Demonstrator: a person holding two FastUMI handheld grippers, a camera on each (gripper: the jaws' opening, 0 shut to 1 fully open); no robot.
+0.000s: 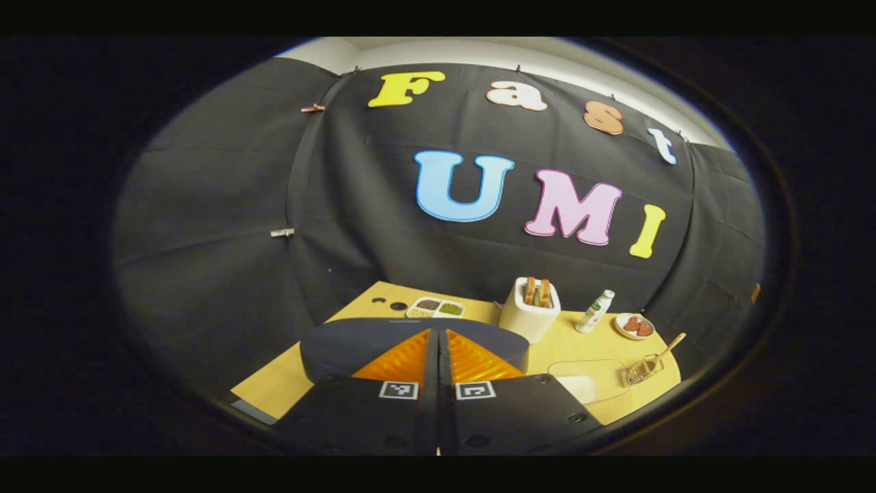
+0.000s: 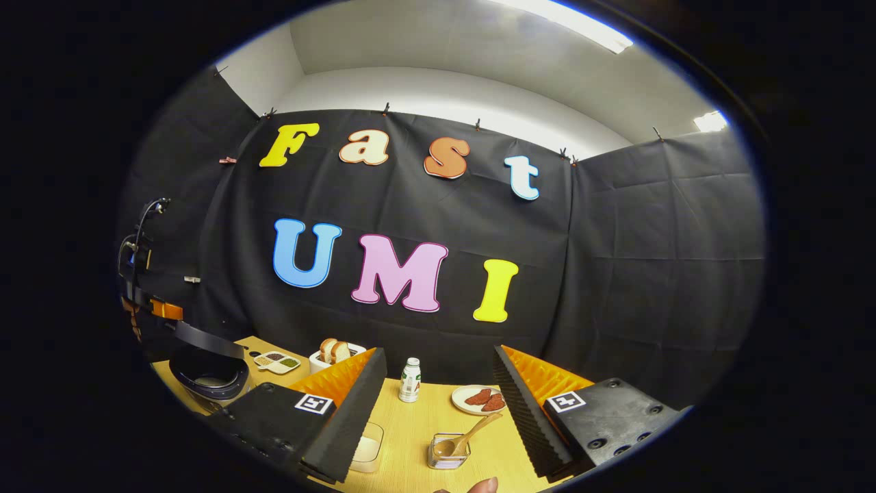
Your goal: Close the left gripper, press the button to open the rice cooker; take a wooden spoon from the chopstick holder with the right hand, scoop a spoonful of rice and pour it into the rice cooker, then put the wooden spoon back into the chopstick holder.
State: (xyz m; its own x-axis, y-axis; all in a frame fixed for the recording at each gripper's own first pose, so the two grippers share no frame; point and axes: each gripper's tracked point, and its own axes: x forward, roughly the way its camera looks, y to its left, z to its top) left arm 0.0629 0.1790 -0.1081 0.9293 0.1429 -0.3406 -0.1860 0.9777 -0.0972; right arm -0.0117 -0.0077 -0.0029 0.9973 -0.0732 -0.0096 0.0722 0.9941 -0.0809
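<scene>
My left gripper (image 1: pixel 438 342) is shut with nothing between its fingers, just in front of the dark blue rice cooker (image 1: pixel 335 346). In the right gripper view the rice cooker (image 2: pixel 209 375) stands at the far left with its lid (image 2: pixel 205 339) raised, and the left gripper (image 2: pixel 154 306) hangs above it. My right gripper (image 2: pixel 438 352) is open and holds nothing. Below and between its fingers stands the clear chopstick holder (image 2: pixel 448 453) with the wooden spoon (image 2: pixel 473 431) leaning in it. A clear container of rice (image 2: pixel 367 445) sits to the holder's left. In the left gripper view the wooden spoon (image 1: pixel 667 348) sticks out of the chopstick holder (image 1: pixel 642 371).
On the yellow table (image 2: pixel 417 428) stand a white toaster with bread (image 2: pixel 334 353), a small bottle (image 2: pixel 410 380), a plate of red pieces (image 2: pixel 479 399) and a divided dish of grains (image 2: pixel 277 361). A fingertip (image 2: pixel 482 486) shows at the bottom edge. Black cloth walls close the back and sides.
</scene>
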